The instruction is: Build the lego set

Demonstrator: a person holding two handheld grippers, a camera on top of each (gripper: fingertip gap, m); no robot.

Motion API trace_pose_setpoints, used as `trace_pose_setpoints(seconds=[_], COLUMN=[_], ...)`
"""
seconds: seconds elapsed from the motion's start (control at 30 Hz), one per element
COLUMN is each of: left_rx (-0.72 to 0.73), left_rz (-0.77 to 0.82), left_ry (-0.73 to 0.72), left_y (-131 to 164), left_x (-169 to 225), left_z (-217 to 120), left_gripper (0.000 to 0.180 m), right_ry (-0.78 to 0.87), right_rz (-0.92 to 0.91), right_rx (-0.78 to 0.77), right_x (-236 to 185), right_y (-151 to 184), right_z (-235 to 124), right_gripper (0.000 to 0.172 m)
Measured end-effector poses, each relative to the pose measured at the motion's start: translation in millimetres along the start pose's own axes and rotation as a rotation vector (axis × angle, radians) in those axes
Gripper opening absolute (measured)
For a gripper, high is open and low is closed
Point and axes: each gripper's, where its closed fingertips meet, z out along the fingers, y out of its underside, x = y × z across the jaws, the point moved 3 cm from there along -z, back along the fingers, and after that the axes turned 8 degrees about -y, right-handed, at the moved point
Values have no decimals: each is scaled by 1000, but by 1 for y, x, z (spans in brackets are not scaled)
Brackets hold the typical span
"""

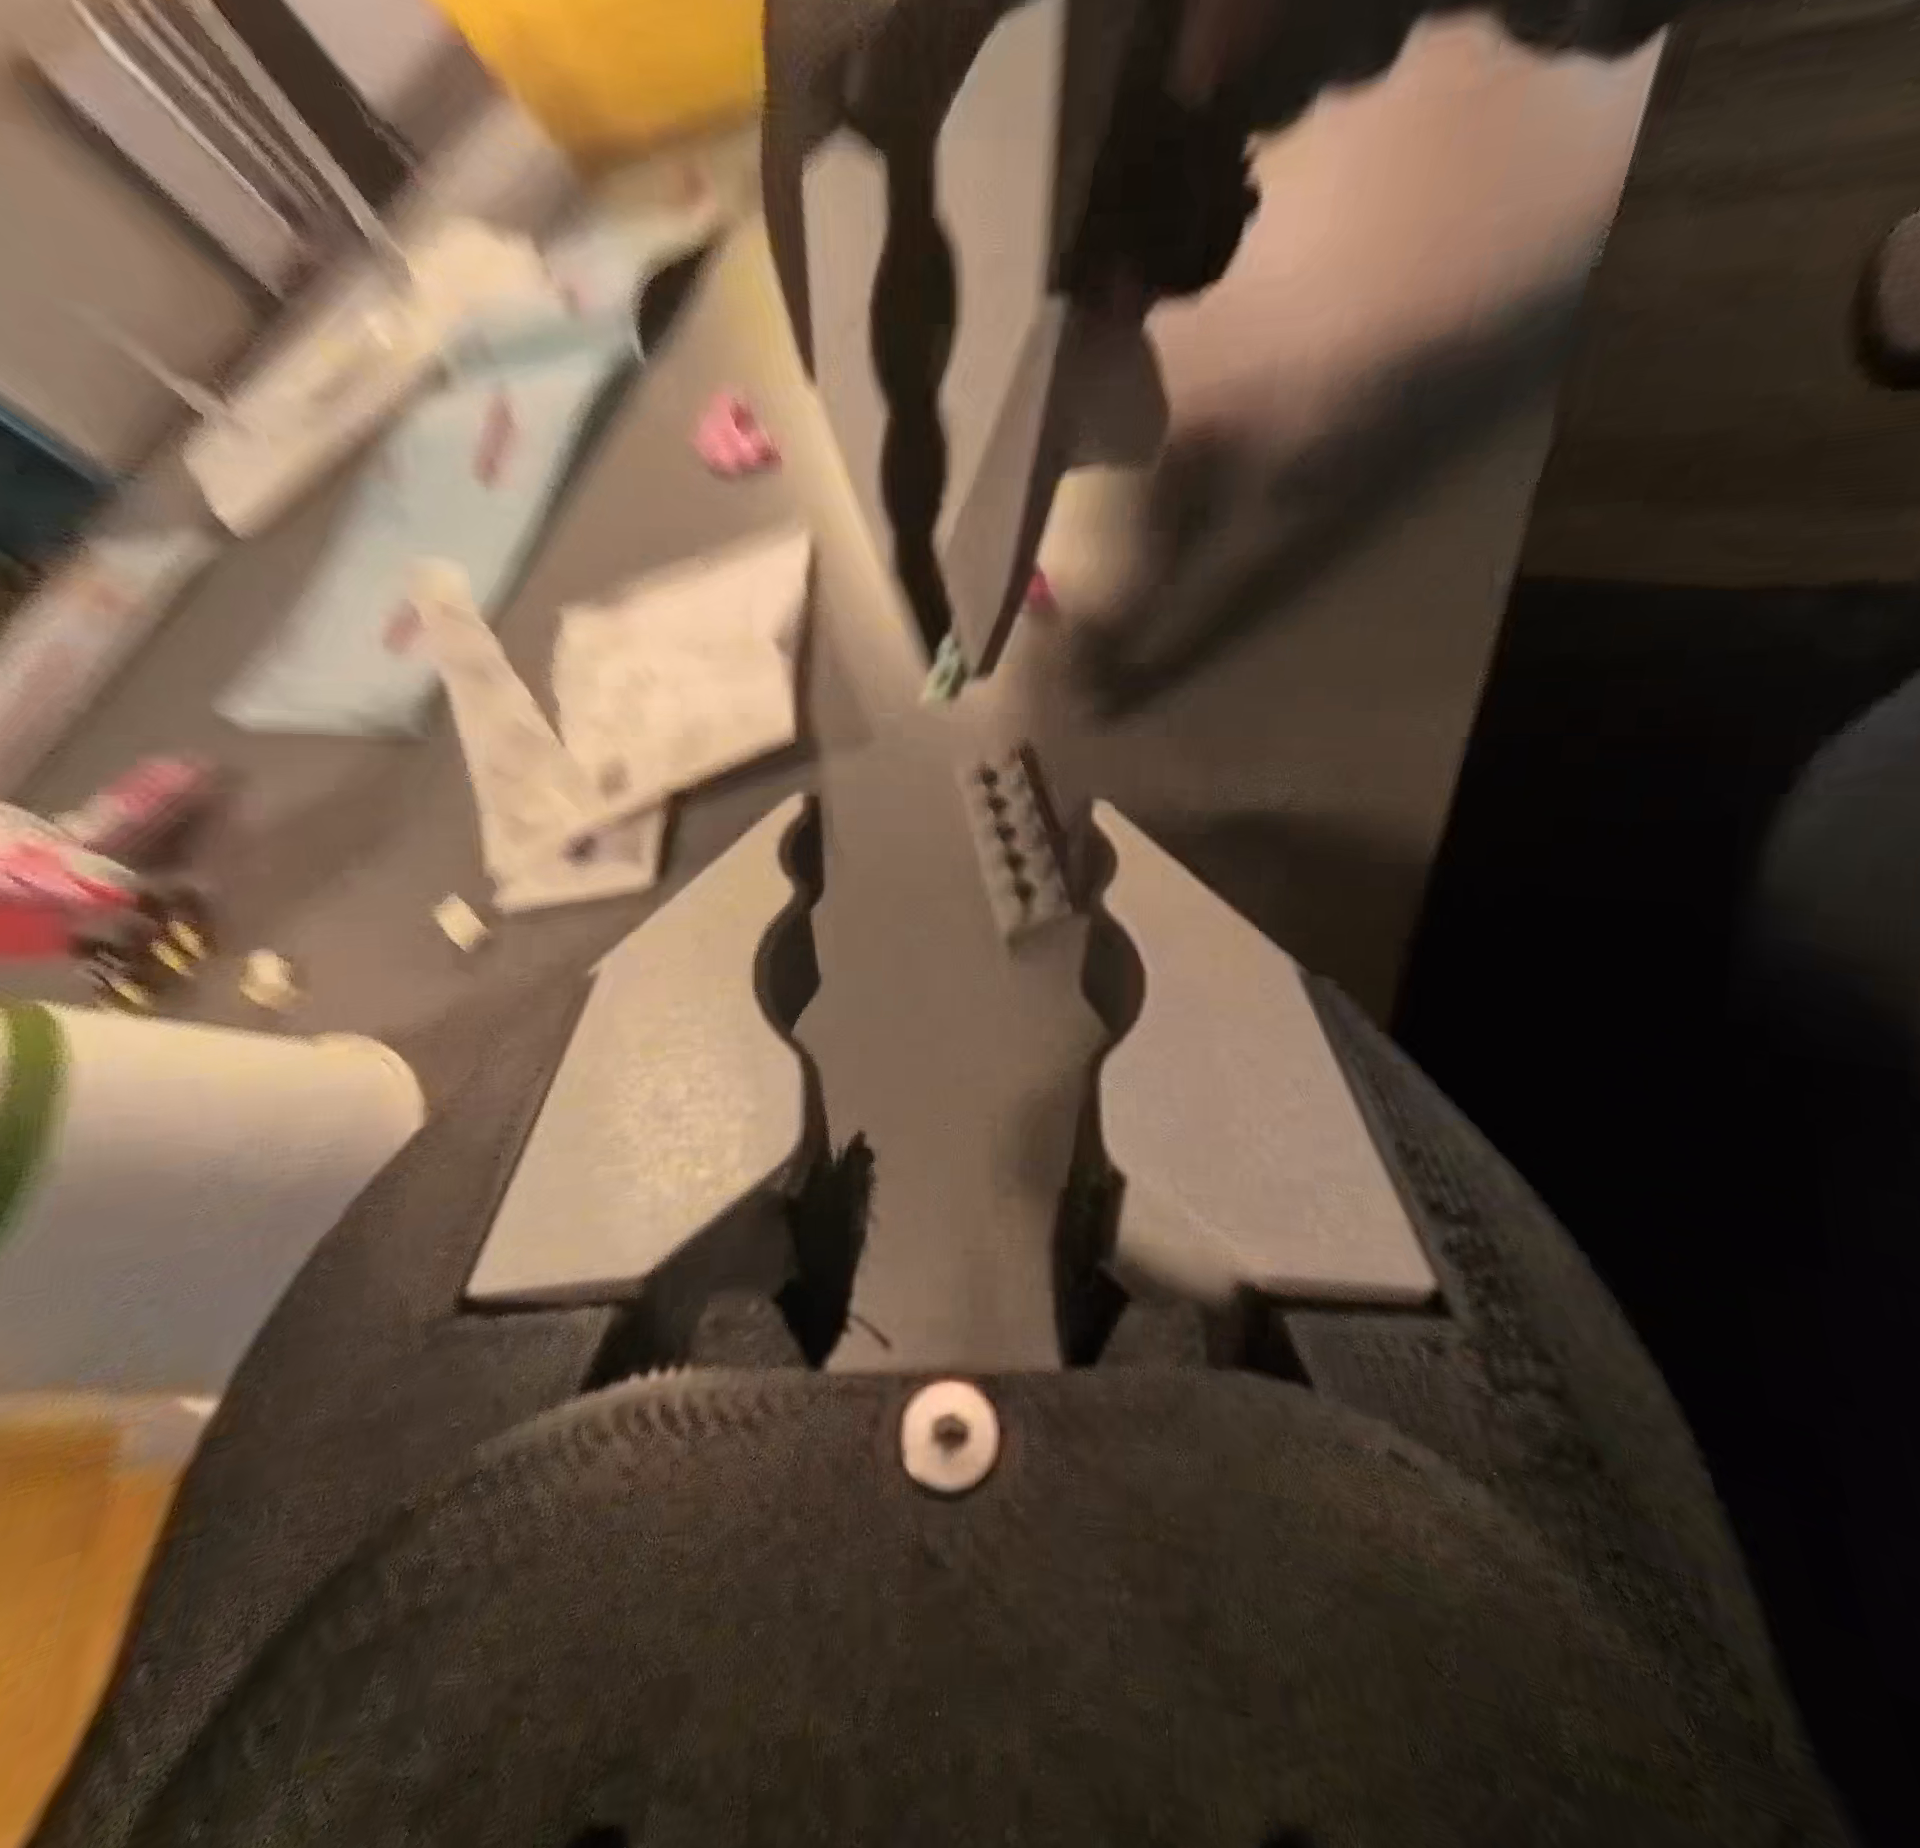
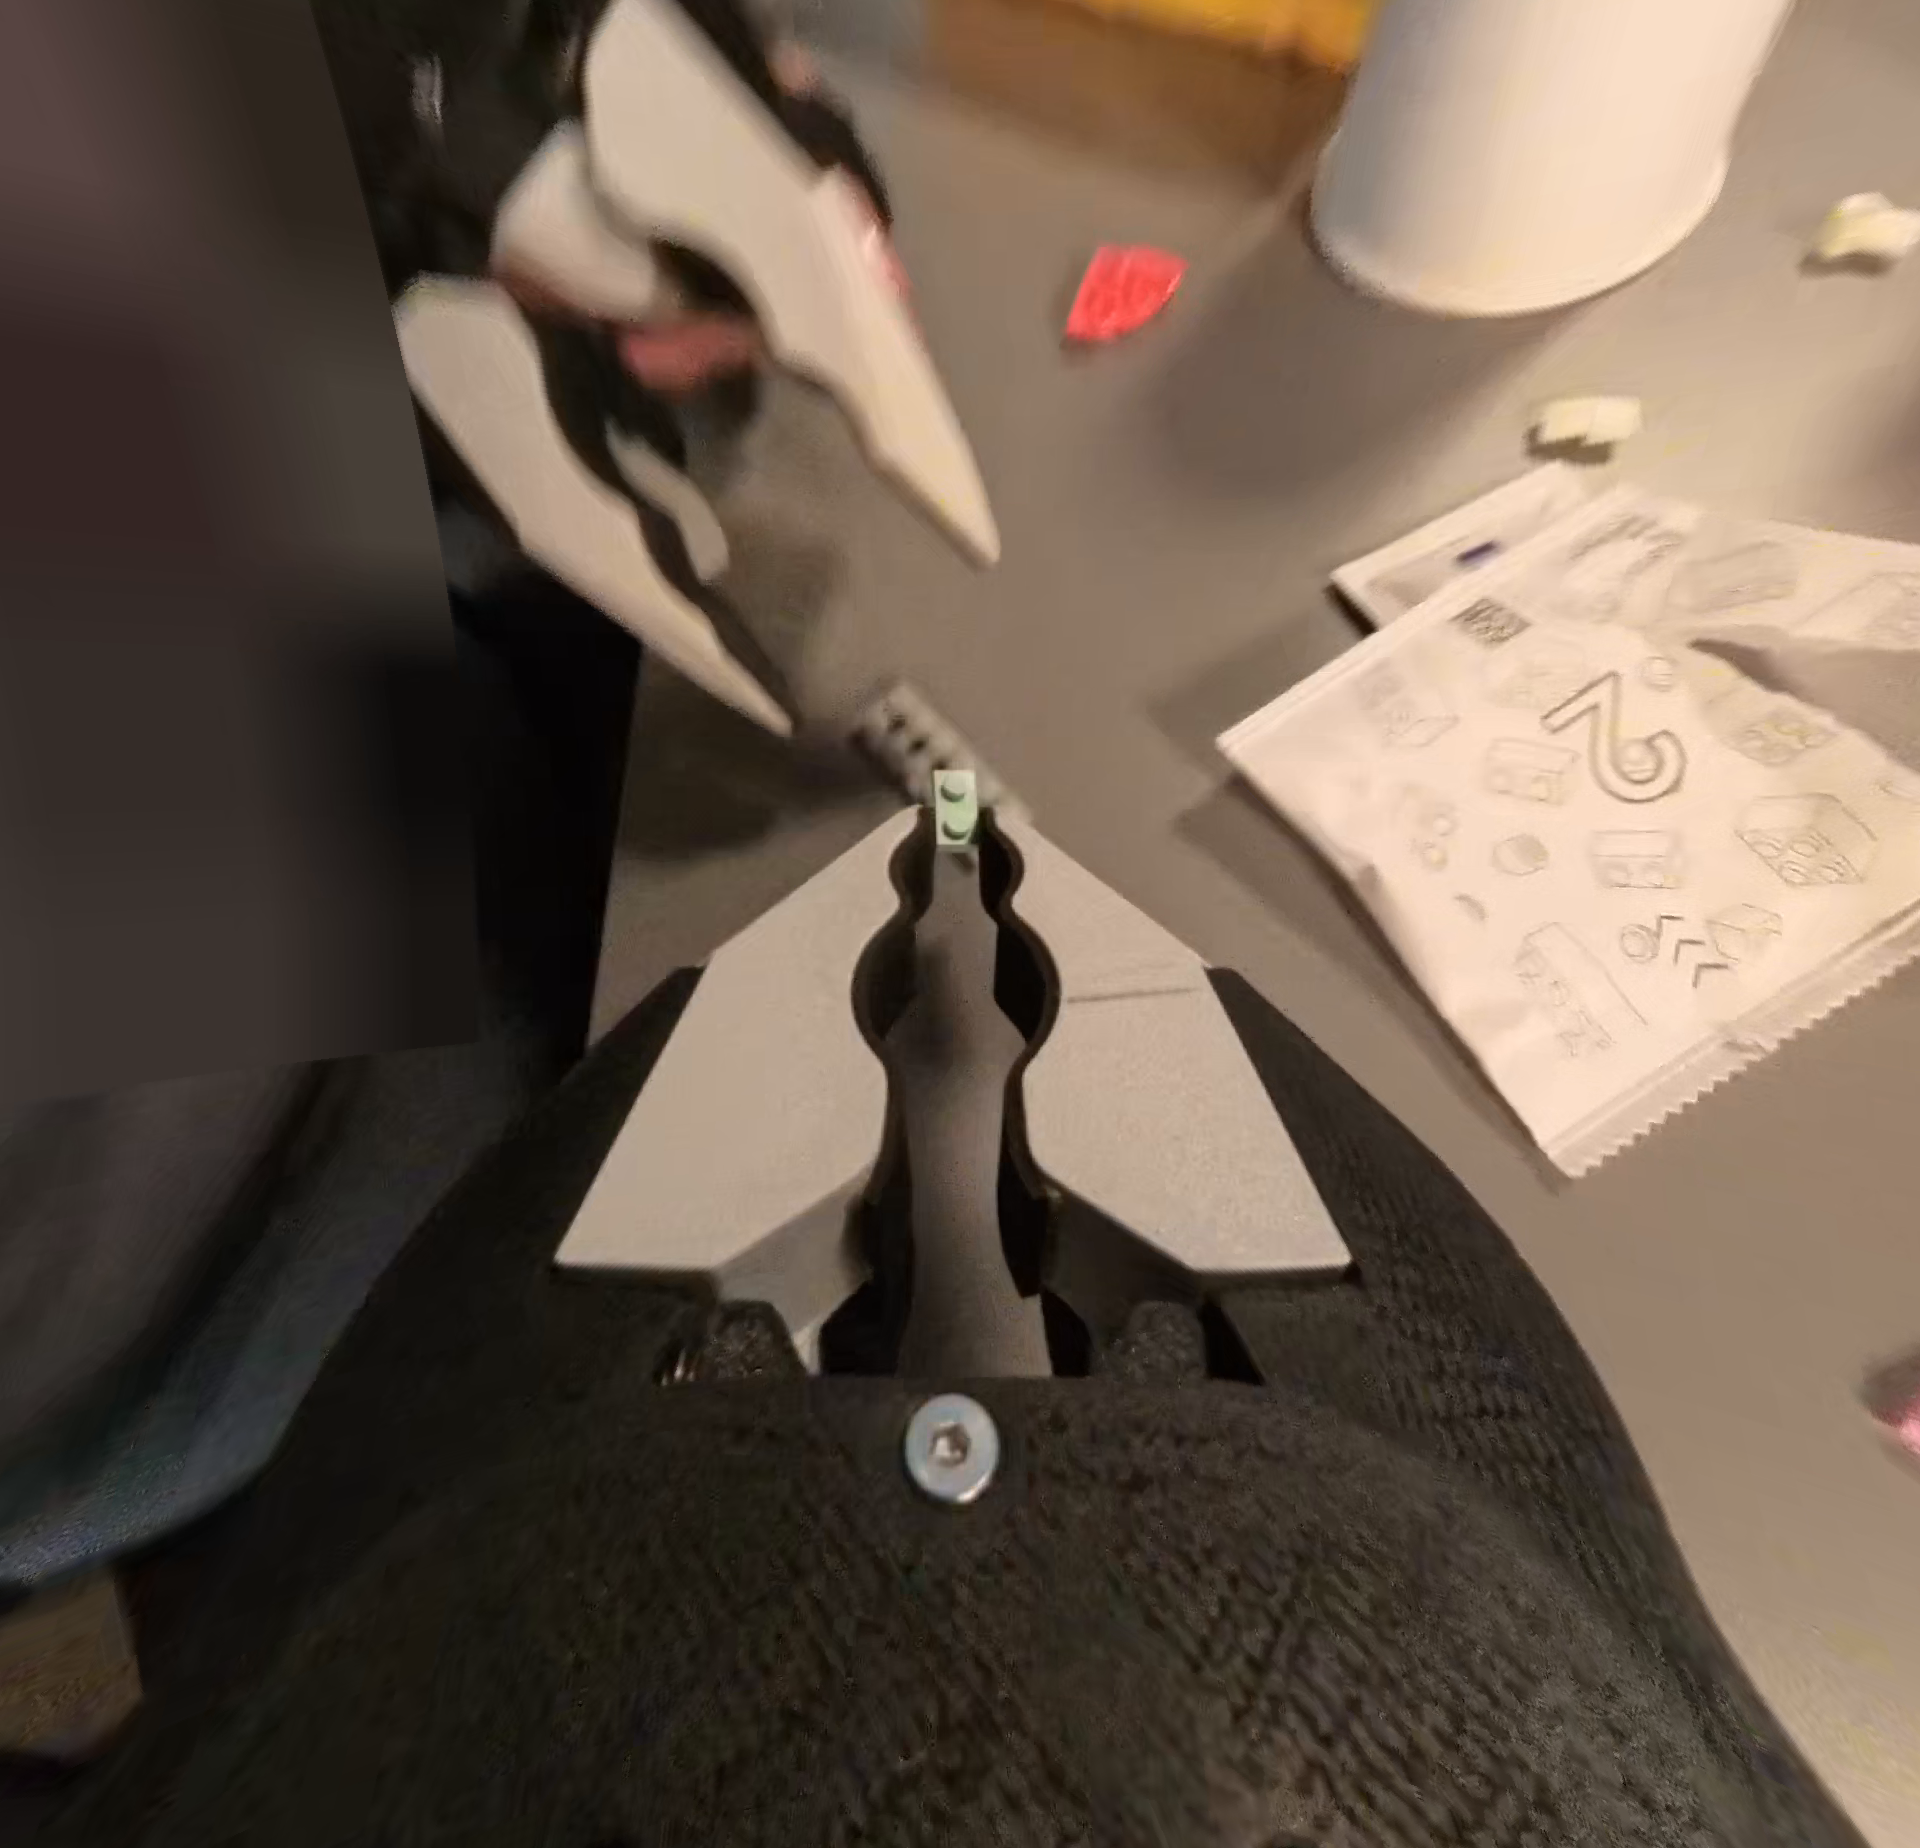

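My left gripper (image 1: 954, 811) is open and low over the grey table (image 1: 1299, 759). A long grey studded brick (image 1: 1023, 853) lies on the table between its fingertips, close to the right finger, and is not clamped. My right gripper (image 2: 956, 832) is shut on a small light green two-stud brick (image 2: 956, 809) at its very tips. It holds the green brick just above the near end of the grey brick (image 2: 914, 738). The left wrist view shows the right gripper (image 1: 961, 645) coming down from above with the green brick (image 1: 948, 671). The right wrist view shows the open left gripper (image 2: 878, 640).
White printed paper bags (image 2: 1558, 842) lie to the right. A white cylinder (image 2: 1538, 136) stands behind them, with a red piece (image 2: 1127, 292) and small cream pieces (image 2: 1584, 427) nearby. A yellow container (image 1: 603, 32) and a pink piece (image 1: 738, 437) lie farther off. The table edge (image 1: 1475, 863) is close. From the left gripper's tips to the red piece (image 2: 1127, 292) is close to 12 cm.
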Motion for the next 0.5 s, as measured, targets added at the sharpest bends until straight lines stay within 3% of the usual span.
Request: trace_pose_setpoints(seconds=[0.17,0.27,0.5], left_rx=[-127,-195,-285], left_rz=[-134,-182,-144], left_ry=[72,82,88], left_y=[12,18,18], left_x=[12,13,10], left_z=[1,10,14], left_gripper=[50,41,15], right_ry=[122,144,148], right_rz=[-266,-303,-253], right_rx=[-320,-368,-380], right_x=[-10,-11,-8], right_y=[26,26,24], right_z=[8,9,3], right_gripper=[7,8,36])
